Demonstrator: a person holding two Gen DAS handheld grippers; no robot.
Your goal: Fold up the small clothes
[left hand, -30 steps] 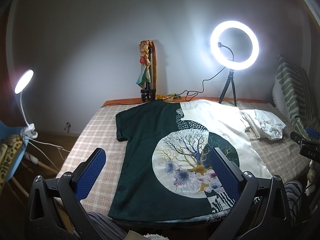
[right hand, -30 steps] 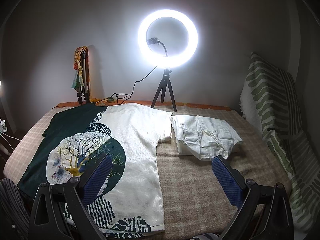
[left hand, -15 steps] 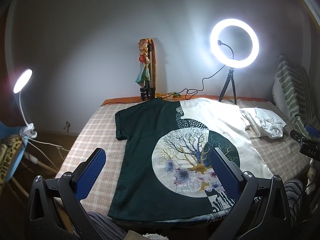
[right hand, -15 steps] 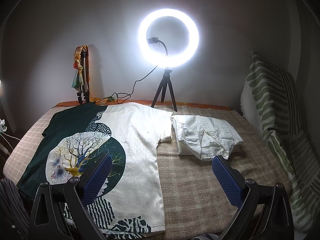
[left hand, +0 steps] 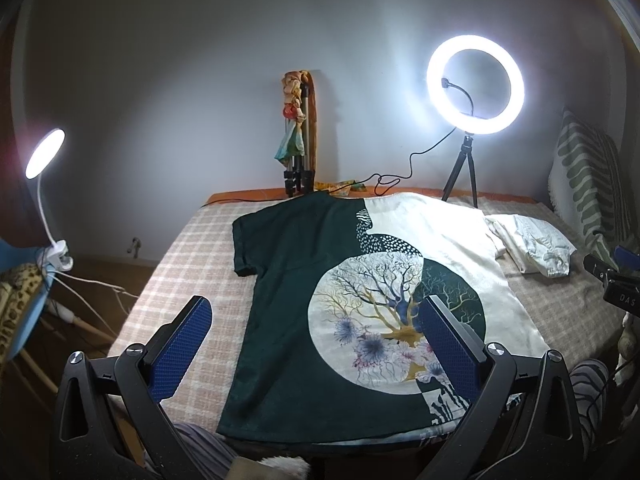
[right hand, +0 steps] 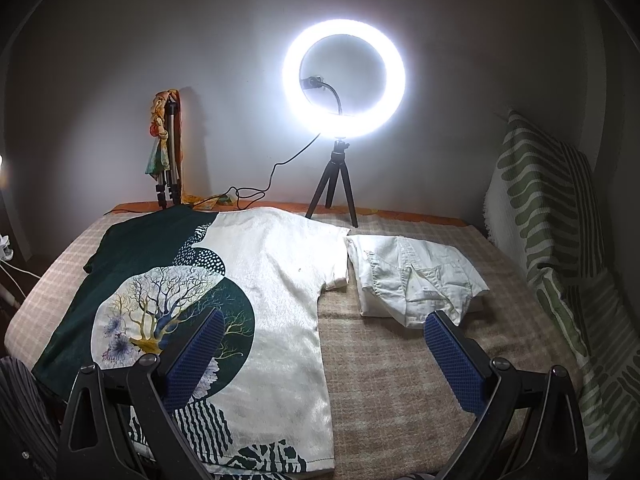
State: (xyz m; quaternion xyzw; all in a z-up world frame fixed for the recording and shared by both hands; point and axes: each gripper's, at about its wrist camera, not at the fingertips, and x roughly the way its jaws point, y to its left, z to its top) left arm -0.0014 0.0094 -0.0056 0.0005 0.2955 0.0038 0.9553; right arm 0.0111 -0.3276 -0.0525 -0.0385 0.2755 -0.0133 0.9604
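Note:
A green and cream T-shirt [left hand: 360, 280] with a tree print lies flat on the checked bed, neck toward the wall; it also shows in the right wrist view [right hand: 224, 288]. A folded white garment [right hand: 416, 280] lies right of its cream sleeve, also seen in the left wrist view [left hand: 532, 244]. My left gripper [left hand: 316, 336] is open and empty, held above the shirt's lower hem on the green side. My right gripper [right hand: 324, 348] is open and empty above the shirt's cream lower edge.
A lit ring light on a tripod [right hand: 344, 80] and a folded tripod with a scarf [right hand: 166, 152] stand at the wall. A striped pillow [right hand: 552, 216] lines the right side. A clip lamp [left hand: 44, 152] and cables are off the bed's left edge.
Both grippers have drifted very slightly; the scene sits a touch lower in the left view. The clothes have not moved and both grippers stay open.

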